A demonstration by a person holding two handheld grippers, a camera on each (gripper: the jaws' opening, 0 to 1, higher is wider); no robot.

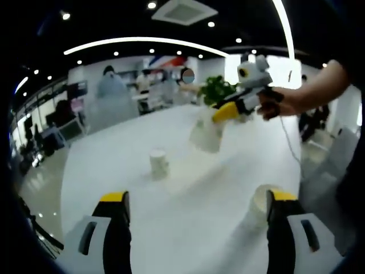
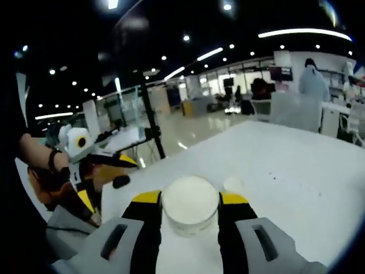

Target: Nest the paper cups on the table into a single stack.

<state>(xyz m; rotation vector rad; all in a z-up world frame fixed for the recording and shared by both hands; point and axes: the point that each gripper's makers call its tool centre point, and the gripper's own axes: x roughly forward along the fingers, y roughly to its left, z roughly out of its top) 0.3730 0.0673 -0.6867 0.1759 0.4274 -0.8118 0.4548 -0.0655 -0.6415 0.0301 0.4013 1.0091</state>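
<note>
Three cups show: one (image 1: 159, 163) stands upside down mid-counter (image 1: 188, 228), one (image 1: 259, 202) sits beside our left gripper (image 1: 197, 208), whose jaws gape empty, and one (image 1: 206, 132) hangs off the counter in our right gripper (image 2: 190, 206), jaws pinching its walls. Paper is light and crushes easily, so we judge a gentle wall grip below the rim best.

The white table (image 1: 188, 200) stands in a large open-plan hall with a glossy pale floor (image 2: 191, 132) and a dark ceiling carrying recessed spotlights, curved light strips (image 1: 142, 42) and a square air vent (image 1: 183, 11). A potted green plant (image 1: 217, 89) sits at the table's far end. Desks, monitors and glass partitions line the background.
</note>
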